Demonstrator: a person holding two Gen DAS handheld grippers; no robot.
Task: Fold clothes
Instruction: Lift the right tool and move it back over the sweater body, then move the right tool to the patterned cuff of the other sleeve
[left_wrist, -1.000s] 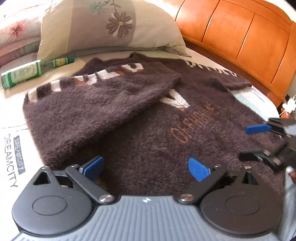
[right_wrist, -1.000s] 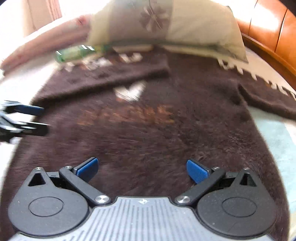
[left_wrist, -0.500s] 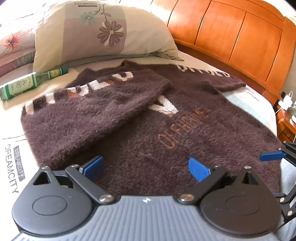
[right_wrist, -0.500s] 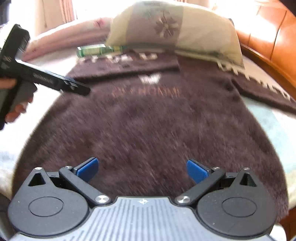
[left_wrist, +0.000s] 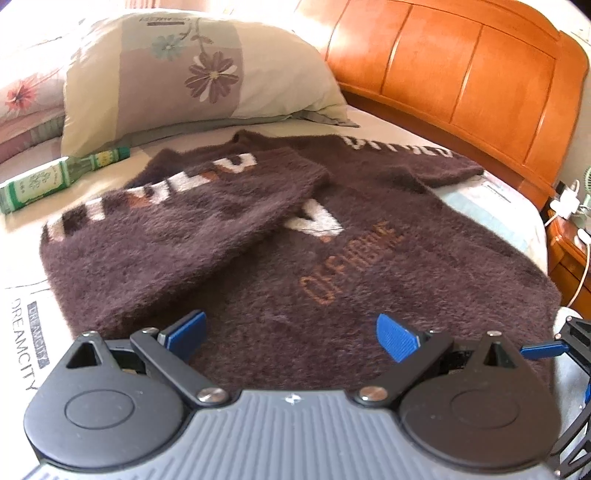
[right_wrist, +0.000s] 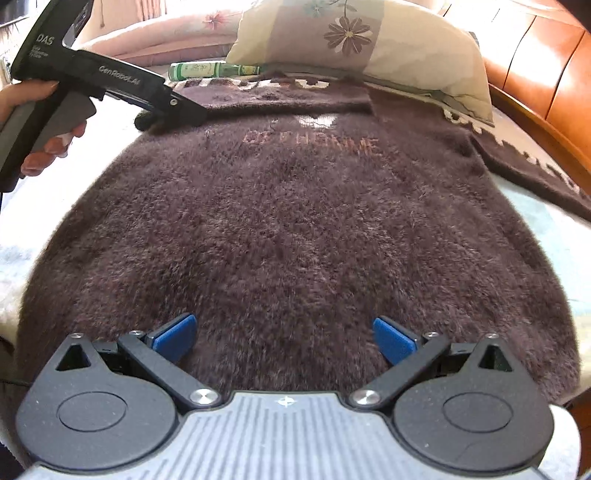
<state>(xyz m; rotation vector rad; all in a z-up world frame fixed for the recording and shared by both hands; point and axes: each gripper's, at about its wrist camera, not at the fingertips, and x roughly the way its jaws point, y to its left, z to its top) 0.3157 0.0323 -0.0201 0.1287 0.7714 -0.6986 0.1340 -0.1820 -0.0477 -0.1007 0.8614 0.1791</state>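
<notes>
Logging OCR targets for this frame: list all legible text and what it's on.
"DREAMCITY": bedsheet, printed twice.
"GenRobot.AI": body of left gripper.
"DAS": same gripper; smaller lines under it too small to read.
Orange lettering on sweater: starts "OF", rest unclear.
White sleeve letters: partly folded, unreadable.
Green bottle label: too small.
Pillow print: blurred.

sunlit bed (left_wrist: 491, 192), orange wooden headboard (left_wrist: 461, 70)
</notes>
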